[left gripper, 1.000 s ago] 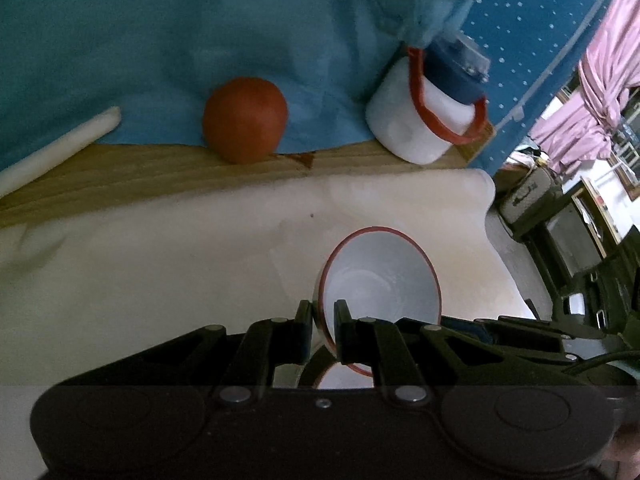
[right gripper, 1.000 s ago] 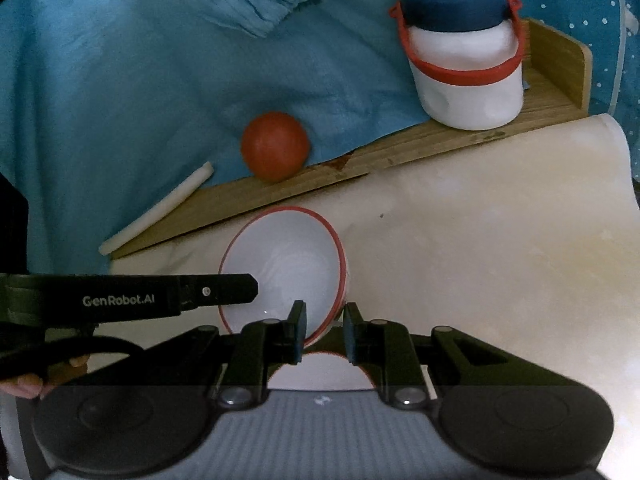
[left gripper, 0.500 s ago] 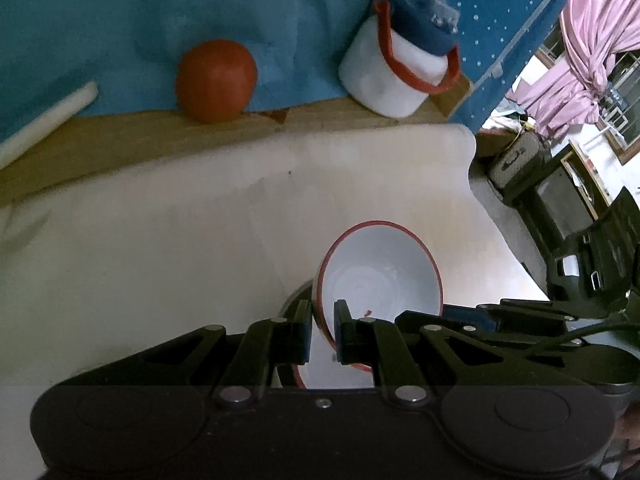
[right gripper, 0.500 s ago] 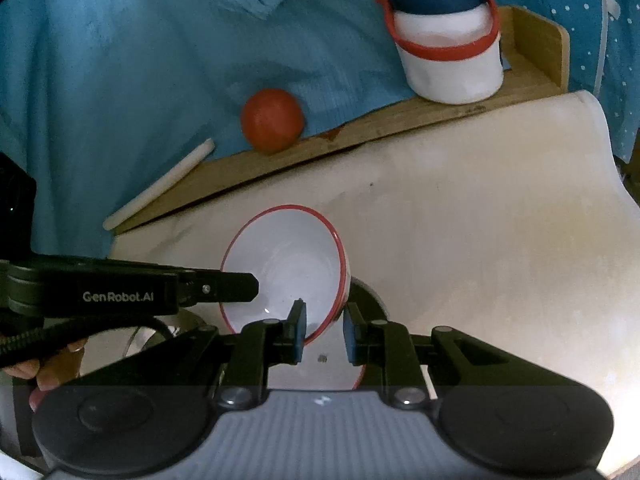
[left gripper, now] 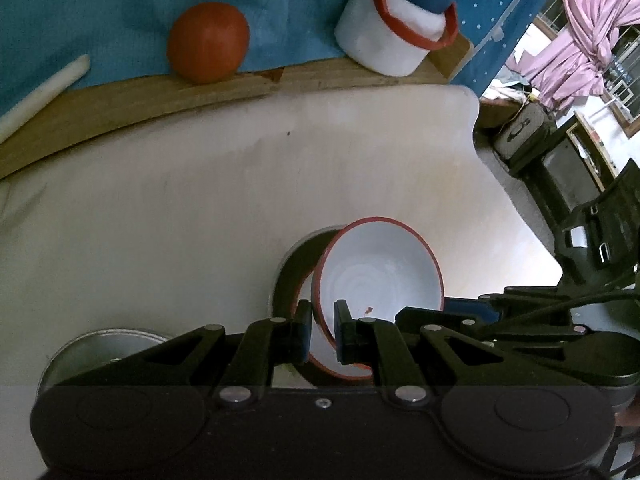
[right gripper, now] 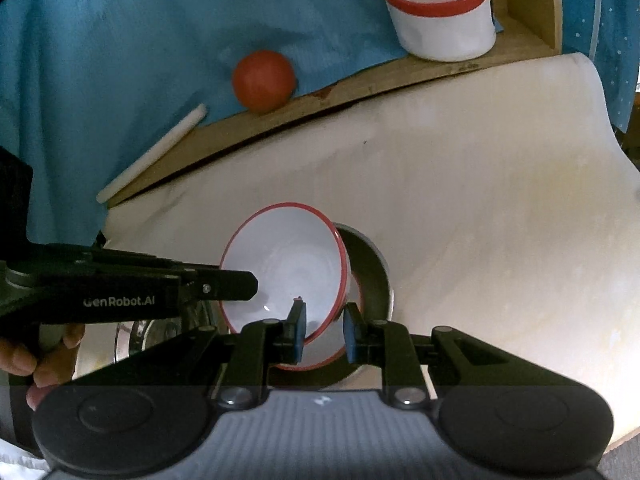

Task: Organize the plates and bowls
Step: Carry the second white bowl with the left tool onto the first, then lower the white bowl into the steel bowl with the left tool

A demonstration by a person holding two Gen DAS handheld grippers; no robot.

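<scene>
Both claws angle steeply down, the left claw (left gripper: 322,330) and right claw (right gripper: 324,330) each pinching opposite rims of one red-rimmed bowl (right gripper: 284,268) above a metal bowl (right gripper: 374,276).

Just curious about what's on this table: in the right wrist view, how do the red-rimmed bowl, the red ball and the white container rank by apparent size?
1. red-rimmed bowl, though it sits nearest the camera
2. white container, top cut off
3. red ball

Left tongs (left gripper: 322,326) angled steeply downward, jaws nearly closed, pinching a thin rim between the pads. Right tongs (right gripper: 324,332) angled downward, jaws likewise clamped on a rim. Bare hand (right gripper: 38,356) grips the left tongs' handle.
</scene>
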